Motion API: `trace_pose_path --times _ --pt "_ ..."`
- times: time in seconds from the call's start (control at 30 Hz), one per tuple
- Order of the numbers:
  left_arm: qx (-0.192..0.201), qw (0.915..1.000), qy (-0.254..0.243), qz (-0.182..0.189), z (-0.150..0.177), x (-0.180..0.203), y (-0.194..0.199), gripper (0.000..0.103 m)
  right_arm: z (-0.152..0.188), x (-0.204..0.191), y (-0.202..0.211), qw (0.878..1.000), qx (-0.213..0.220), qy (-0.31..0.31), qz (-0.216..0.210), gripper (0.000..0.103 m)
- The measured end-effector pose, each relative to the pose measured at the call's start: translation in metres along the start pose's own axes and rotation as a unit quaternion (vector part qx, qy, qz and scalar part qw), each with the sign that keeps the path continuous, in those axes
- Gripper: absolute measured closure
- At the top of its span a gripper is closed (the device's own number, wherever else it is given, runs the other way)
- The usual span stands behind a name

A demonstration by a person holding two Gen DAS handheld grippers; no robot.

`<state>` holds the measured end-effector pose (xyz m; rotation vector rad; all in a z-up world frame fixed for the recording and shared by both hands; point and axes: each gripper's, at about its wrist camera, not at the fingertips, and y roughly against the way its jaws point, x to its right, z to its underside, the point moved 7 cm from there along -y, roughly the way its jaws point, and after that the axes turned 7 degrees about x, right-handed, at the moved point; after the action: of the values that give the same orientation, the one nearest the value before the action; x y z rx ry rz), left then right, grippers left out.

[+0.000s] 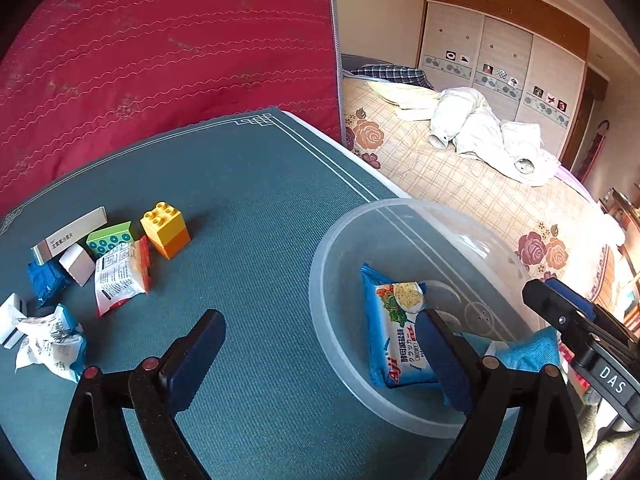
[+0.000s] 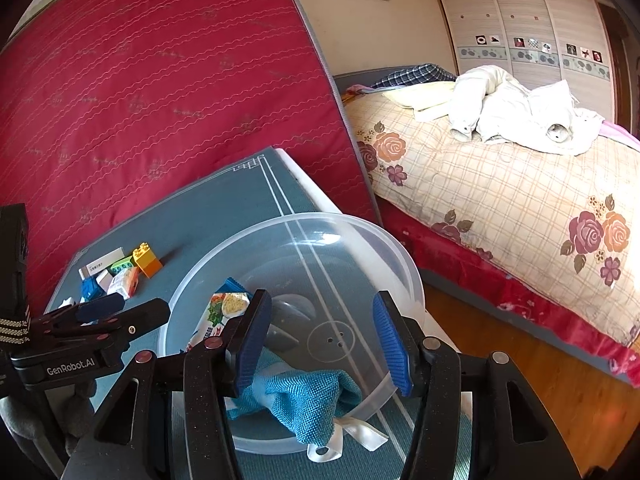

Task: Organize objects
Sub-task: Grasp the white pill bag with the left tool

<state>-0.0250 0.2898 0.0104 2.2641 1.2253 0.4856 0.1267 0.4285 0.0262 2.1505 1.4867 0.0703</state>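
Two in so far, cracker pack (image 1: 400,332) and blue pouch (image 2: 304,396) in my bowl (image 1: 332,248) at the table's right edge, both grippers (image 1: 320,360) (image 2: 320,340) spread empty, pile (image 1: 100,264) at the left edge still waiting.

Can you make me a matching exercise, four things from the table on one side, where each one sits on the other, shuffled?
Things:
1. Aji cracker packet
2. yellow and orange brick
3. teal cloth pouch
4. crumpled white and blue wrapper

Places:
A. draped over the clear bowl's near rim, white ribbon outside
B. standing on the teal mat, right of the green brick
C. lying flat inside the clear bowl
D. on the mat at the near left of the pile, by the left gripper's left finger

Pairs: 1-C, 2-B, 3-A, 4-D
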Motion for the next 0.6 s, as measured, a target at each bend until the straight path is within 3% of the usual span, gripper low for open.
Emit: trace_pose_path --times 0.6 --pt "0.003 0.9933 0.086 -0.077 0.015 -0.098 0.025 0.001 0.005 -0.07 -0.002 0.998 -0.007 0.046 -0.045 0.037"
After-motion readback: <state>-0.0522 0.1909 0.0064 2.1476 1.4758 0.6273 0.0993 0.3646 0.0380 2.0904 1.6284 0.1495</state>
